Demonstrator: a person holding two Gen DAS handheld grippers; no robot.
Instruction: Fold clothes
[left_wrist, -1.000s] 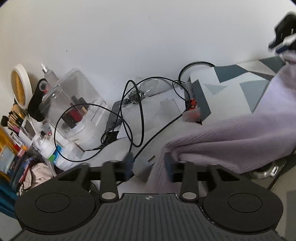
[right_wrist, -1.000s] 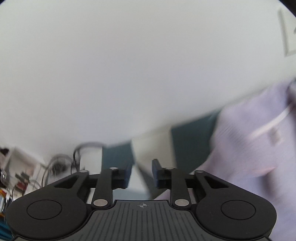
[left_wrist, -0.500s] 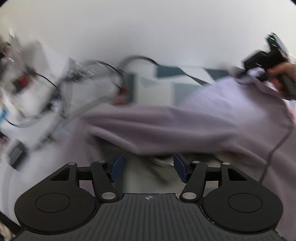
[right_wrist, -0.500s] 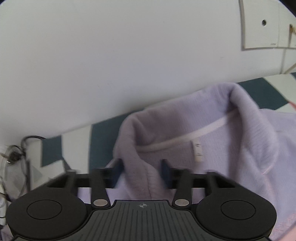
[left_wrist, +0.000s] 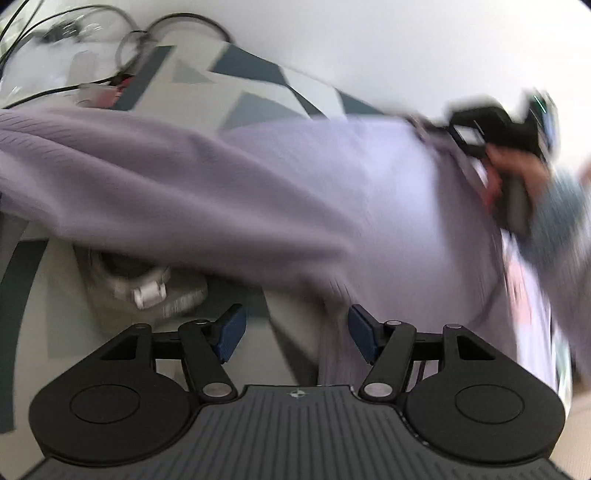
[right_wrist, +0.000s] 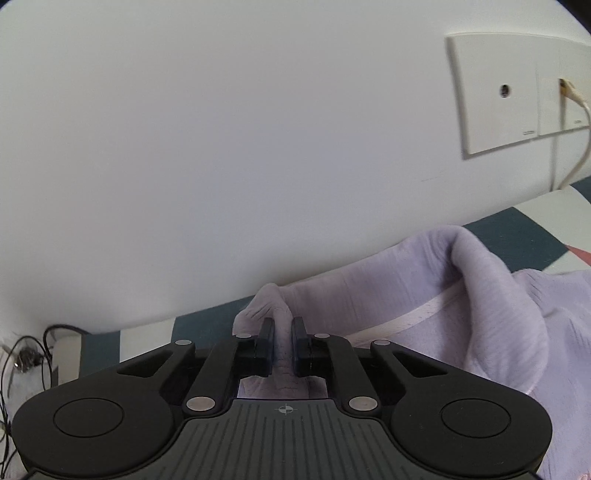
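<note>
The lilac sweater (right_wrist: 498, 317) lies spread over a cloth with grey, white and dark blue shapes (left_wrist: 258, 99), next to a white wall (right_wrist: 221, 147).

The right gripper (right_wrist: 283, 338) is clamped on a fold of the sweater near its collar; its jaws have just been closing, and the fabric bunches up between them and pokes out past their tips. The collar curls up to the right of that grip, with a pale band inside it. A wall plate (right_wrist: 498, 99) with a cord plugged in sits on the wall at far right.

The left gripper (left_wrist: 293, 334) stands with its jaws apart, though they have just been closing. A hanging edge of the sweater lies between them, against the right blue pad (left_wrist: 364, 334); the left pad looks clear of it, but the view is blurred. From there the person's hand (left_wrist: 517, 166) on the right gripper shows at far right. Black cables (left_wrist: 177, 26) lie at far left, and a pale object, too blurred to name, lies under the sweater's near edge.
</note>
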